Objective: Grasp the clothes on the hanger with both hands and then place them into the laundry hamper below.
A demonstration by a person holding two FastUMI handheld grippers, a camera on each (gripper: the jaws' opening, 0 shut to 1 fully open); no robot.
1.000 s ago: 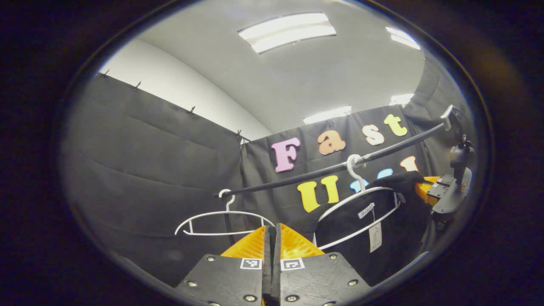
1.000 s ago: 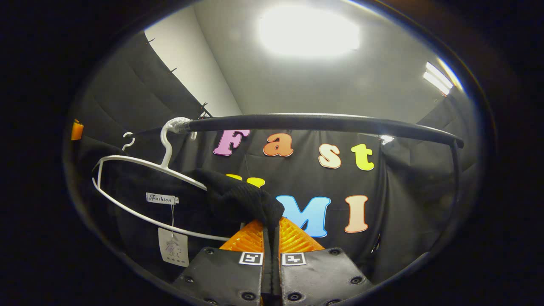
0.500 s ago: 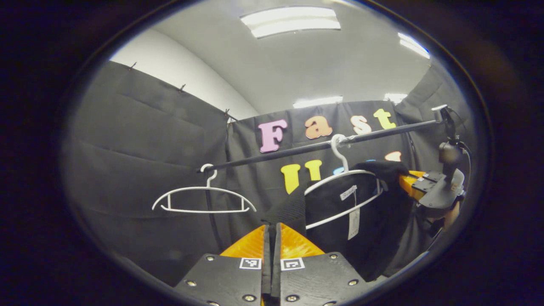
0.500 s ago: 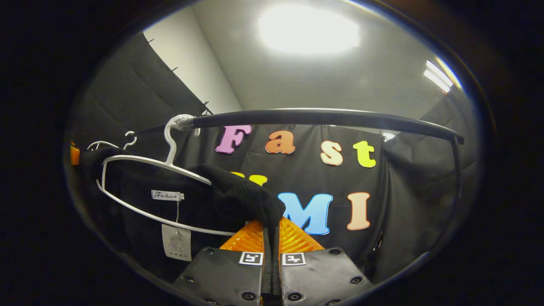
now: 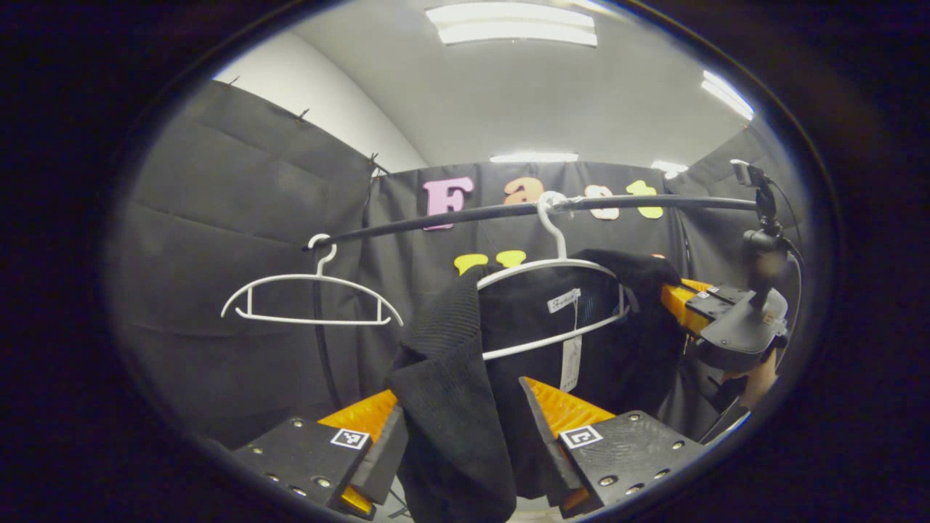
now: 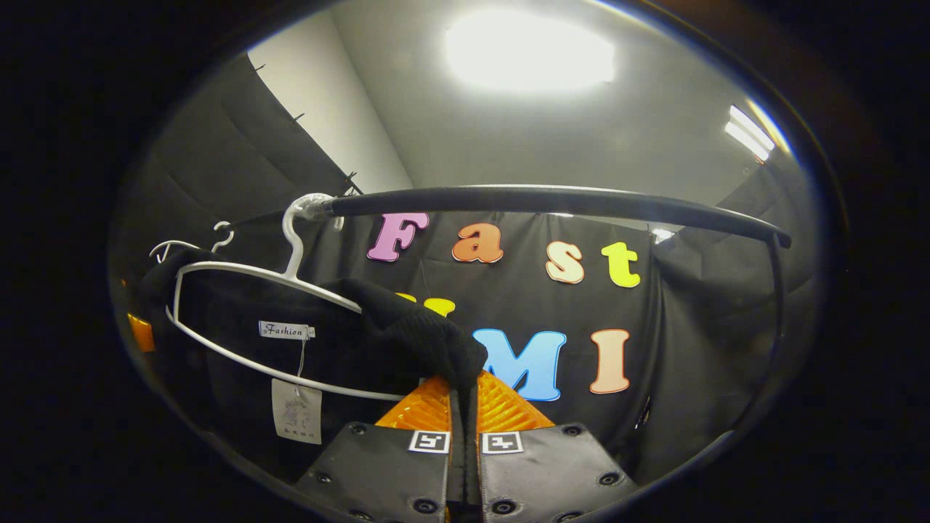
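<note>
My left claw (image 5: 461, 428) has spread its fingers wide; a second ago they were pressed together. The black garment (image 5: 450, 392) has slid off the hanger's (image 5: 552, 301) near end and now droops between them.

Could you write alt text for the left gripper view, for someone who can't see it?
The left gripper is open, a fold of the black garment hanging between its fingers. The garment hangs on a white hanger from a black rail, beside an empty hanger; at right, the right gripper pinches its shoulder.
</note>
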